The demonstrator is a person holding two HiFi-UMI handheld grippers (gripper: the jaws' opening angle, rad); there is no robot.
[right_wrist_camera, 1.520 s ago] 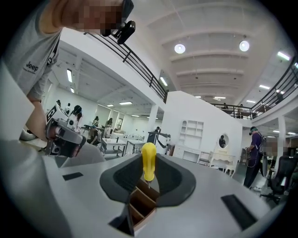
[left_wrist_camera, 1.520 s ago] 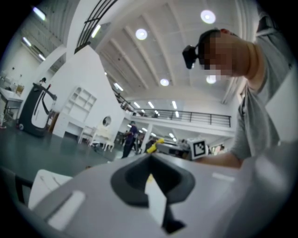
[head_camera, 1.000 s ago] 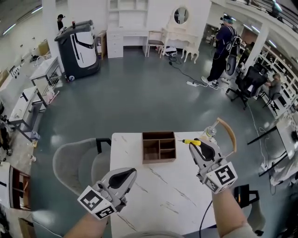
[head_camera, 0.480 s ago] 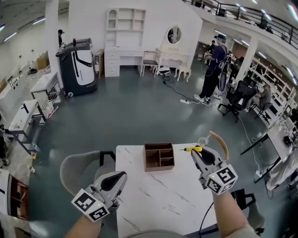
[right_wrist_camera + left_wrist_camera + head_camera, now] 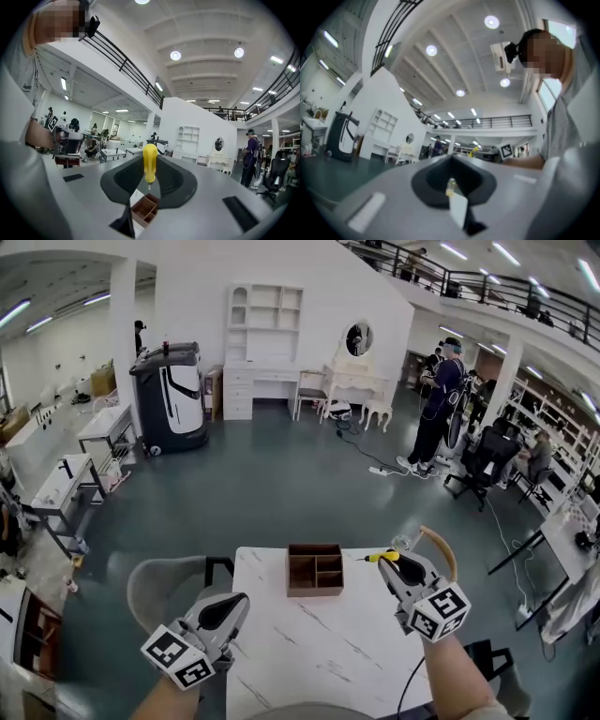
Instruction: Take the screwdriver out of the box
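The right claw point(image 5: 387, 563), clamped on the yellow-handled screwdriver point(image 5: 150, 161) above the surface point(image 5: 319, 652) at 3 o'clock of the wooden box point(image 5: 316, 591), may let it pivot and drop if the narrow grip slackens.

Yellow-handled screwdriver point(image 5: 380, 557) lies level, gripped in the right claw point(image 5: 386, 563); brown wooden box point(image 5: 315, 570) sits below, apart.
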